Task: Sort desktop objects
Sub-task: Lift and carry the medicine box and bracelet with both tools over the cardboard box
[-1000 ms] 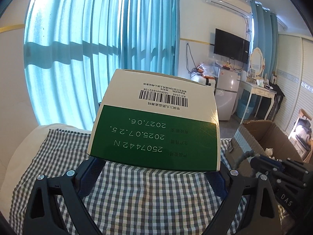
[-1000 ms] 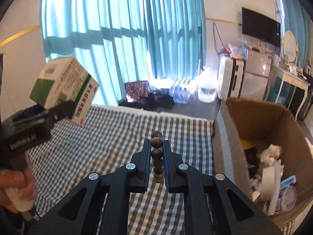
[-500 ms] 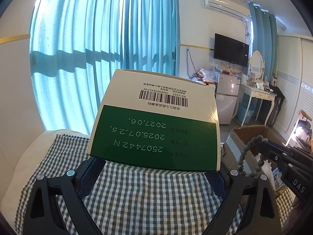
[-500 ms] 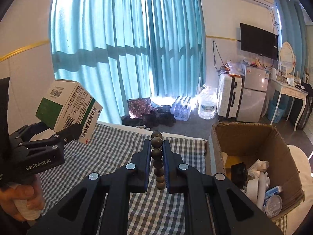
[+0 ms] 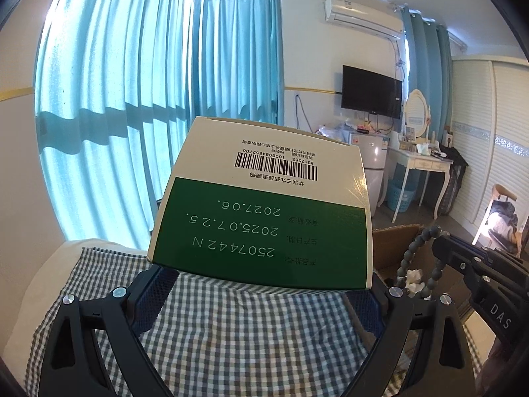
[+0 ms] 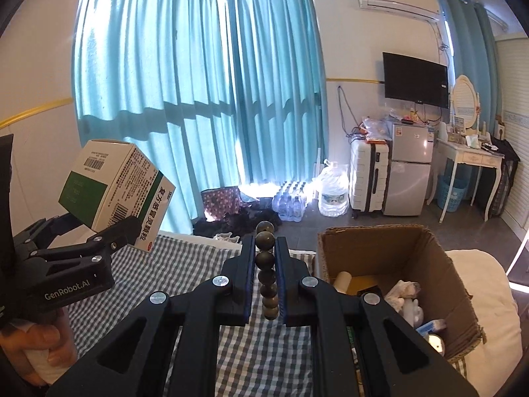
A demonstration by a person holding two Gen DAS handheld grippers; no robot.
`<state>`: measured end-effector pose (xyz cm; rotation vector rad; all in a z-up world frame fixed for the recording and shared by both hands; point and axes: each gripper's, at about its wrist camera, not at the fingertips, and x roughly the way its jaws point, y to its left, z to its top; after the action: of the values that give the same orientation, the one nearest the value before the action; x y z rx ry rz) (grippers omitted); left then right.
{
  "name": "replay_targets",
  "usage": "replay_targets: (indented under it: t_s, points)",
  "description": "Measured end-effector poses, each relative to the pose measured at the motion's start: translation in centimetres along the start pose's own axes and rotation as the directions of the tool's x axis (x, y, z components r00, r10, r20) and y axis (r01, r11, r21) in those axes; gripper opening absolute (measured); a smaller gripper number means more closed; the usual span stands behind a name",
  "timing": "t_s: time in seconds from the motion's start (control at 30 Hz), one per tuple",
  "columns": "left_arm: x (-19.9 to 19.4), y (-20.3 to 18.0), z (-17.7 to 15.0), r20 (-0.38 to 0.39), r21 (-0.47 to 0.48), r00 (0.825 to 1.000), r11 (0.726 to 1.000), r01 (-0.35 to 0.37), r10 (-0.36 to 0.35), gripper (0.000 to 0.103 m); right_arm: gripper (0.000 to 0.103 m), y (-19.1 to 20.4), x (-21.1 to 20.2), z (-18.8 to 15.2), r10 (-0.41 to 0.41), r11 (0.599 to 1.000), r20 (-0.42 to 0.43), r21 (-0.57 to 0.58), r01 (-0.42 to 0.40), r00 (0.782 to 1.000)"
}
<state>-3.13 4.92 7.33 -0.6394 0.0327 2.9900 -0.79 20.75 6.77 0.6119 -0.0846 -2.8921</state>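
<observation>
A green and white medicine box (image 5: 261, 211) fills the middle of the left wrist view, clamped between the pads of my left gripper (image 5: 261, 292) high above the checked cloth. The right wrist view shows the same box (image 6: 115, 192) at the left, held by the left gripper (image 6: 99, 231). My right gripper (image 6: 265, 264) is shut on a string of dark round beads (image 6: 265, 261), which hangs between its fingers. From the left wrist the beads (image 5: 418, 261) dangle in a loop at the right, over the cardboard box (image 5: 395, 248).
An open cardboard box (image 6: 439, 264) with tissue, a roll and small packs stands at the right on the checked cloth (image 6: 211, 261). Beyond the edge are curtains, water bottles (image 6: 332, 195), a suitcase, a small fridge and a white dressing table.
Both grippers have risen with their loads. The table and cardboard box sit lower in both views, and the beads have come into the left wrist view at the right.
</observation>
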Motion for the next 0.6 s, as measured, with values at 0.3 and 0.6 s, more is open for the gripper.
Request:
replay_targets:
  t_s: [0.3,0.6]
  points:
    - [-1.1,-4.7,1.5,0.016,0.018,0.998,0.998,0.056,-0.056,0.096,0.011,-3.5,-2.9,1.4,-0.074,0.997,0.026,-0.001,0.074,0.997]
    - [-1.6,-9.2,2.8,0.025,0.042,0.994,0.993,0.110,-0.111,0.096,0.011,-7.7,-5.6,2.1,-0.124,0.992,0.055,0.044,0.121,0.991]
